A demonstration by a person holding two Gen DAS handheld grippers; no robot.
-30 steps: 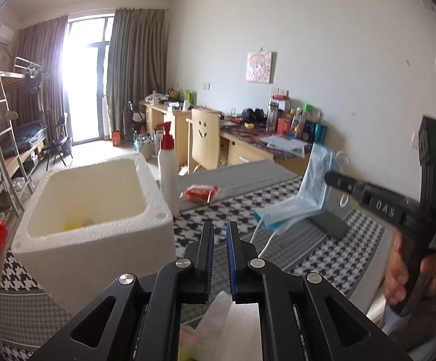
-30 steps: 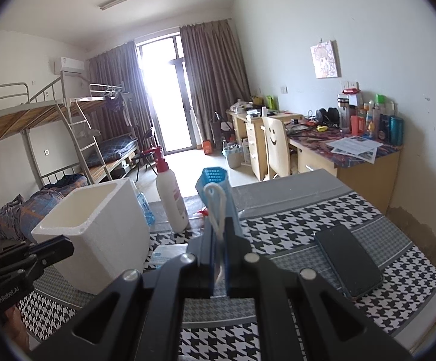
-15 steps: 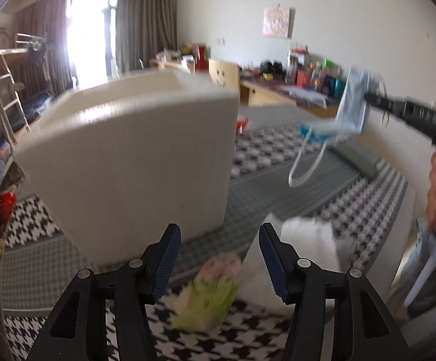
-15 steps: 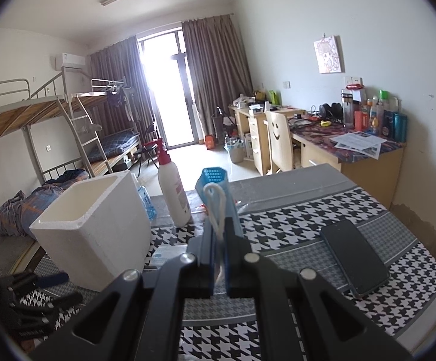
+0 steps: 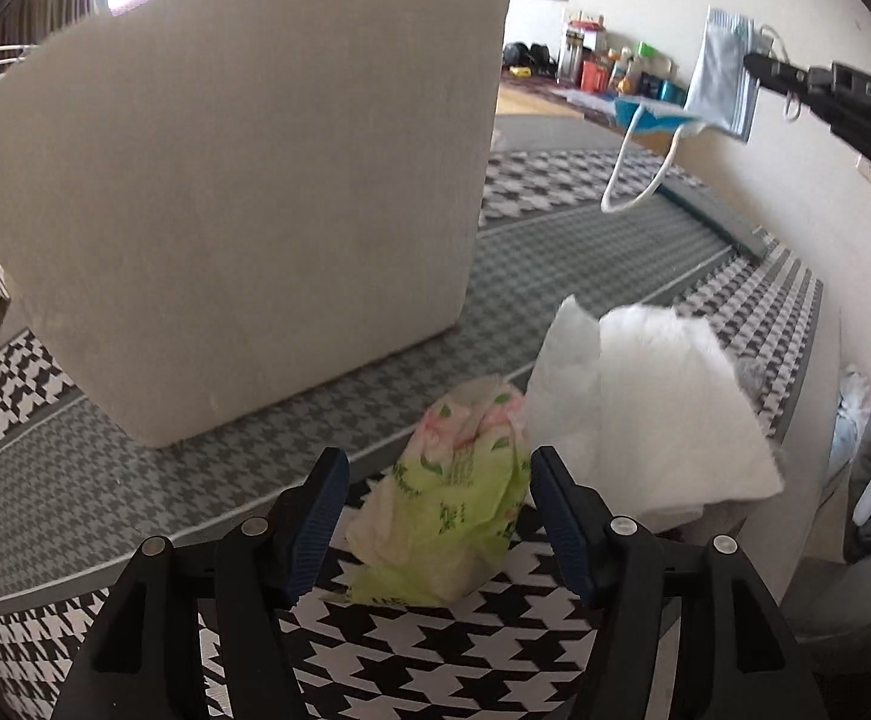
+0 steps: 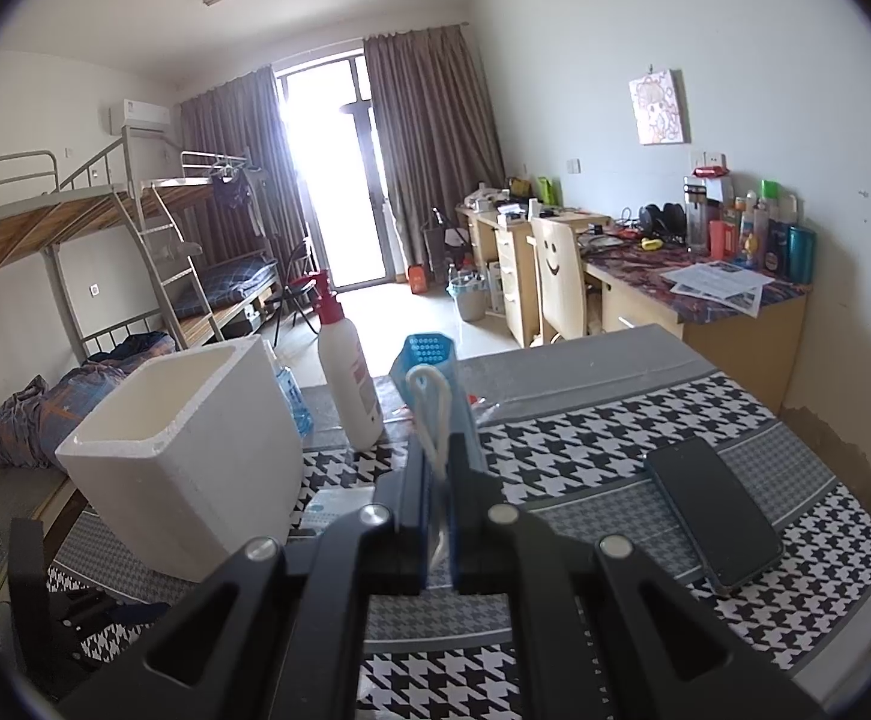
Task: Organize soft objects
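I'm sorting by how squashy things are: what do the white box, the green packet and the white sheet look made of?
White box: likely expanded foam, with a matte, grainy face and thick walls.
Green packet: looks like thin printed plastic film, crinkled and slightly glossy; possibly a tissue pack.
White sheet: seems to be soft paper tissue or wadding, matte with a fuzzy edge.

The letters "DAS" stand on the black right claw (image 5: 756, 69) body.

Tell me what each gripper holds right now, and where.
Right gripper: shut on the blue face mask, pinched at one side edge. Left gripper: nothing held; jaws opening around the green tissue packet.
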